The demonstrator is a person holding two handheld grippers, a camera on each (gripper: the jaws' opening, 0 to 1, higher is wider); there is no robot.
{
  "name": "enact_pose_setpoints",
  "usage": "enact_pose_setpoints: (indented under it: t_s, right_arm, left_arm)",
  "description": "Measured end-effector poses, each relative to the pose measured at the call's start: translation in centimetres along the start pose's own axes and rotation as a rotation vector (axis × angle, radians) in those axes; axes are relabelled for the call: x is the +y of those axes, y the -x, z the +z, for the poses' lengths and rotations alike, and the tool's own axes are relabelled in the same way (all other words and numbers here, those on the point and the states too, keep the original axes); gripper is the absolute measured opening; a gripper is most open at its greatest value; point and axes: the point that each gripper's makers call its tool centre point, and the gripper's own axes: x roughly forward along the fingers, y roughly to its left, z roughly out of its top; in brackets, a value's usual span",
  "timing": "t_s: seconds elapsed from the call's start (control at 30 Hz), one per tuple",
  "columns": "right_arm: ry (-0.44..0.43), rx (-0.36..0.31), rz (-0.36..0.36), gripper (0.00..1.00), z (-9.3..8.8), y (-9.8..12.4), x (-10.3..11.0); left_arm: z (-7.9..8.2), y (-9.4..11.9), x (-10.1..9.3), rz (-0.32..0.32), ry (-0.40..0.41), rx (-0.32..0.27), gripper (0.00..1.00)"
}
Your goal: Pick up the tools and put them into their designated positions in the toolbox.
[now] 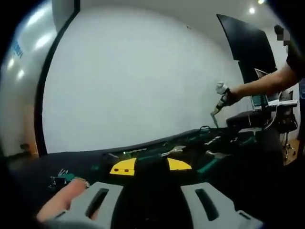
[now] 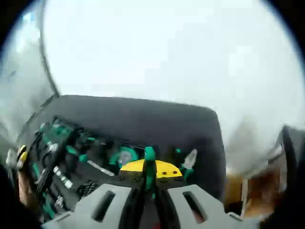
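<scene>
The open toolbox [image 1: 200, 143] lies on a black table, with green-handled tools and silver parts in its slots. My left gripper [image 1: 151, 165] hovers low at its near side. Its yellow pads [image 1: 123, 166] stand a little apart with a dark shape between them, and I cannot tell whether they grip it. In the right gripper view the toolbox [image 2: 71, 157] sits to the left. My right gripper [image 2: 149, 168] is shut on a green-handled tool [image 2: 149, 155] that sticks up between its yellow pads.
A person's arm [image 1: 262, 86] at the right holds a tool [image 1: 220, 100] above the table. A fingertip [image 1: 66, 198] shows beside my left jaw, and small loose tools [image 1: 62, 177] lie near it. A hand [image 2: 21, 181] rests at the toolbox's left edge. A white wall stands behind.
</scene>
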Motion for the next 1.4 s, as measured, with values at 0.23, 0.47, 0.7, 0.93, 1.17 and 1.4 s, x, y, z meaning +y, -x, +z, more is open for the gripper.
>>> enact_pose_setpoints:
  t_s: [0.23,0.47,0.7,0.93,1.17,1.4]
  right_arm:
    - [0.266,0.054,0.209,0.04,0.2,3.0,7.5]
    - [0.554,0.147,0.427,0.04,-3.3,4.0,16.4]
    - [0.845,0.366,0.643,0.04,-5.4,1.3,20.6]
    - [0.911,0.466,0.799,0.04,-7.6,-2.6,23.2]
    - [0.848,0.448,0.722,0.10,-8.3,-5.7,23.4]
    - [0.884,0.261,0.609,0.14,-6.1,-4.7,22.3]
  left_arm:
    - [-0.2,-0.1,0.2,0.004,0.000,0.008,0.24]
    - [-0.4,-0.2,0.3,0.003,-0.004,0.014,0.24]
    - [-0.7,-0.3,0.2,0.010,-0.023,0.035,0.24]
    - [-0.7,-0.3,0.3,0.011,-0.015,0.030,0.24]
    - [-0.6,-0.4,0.5,0.011,-0.013,0.022,0.24]
    - [-0.6,-0.3,0.6,0.012,-0.014,0.021,0.24]
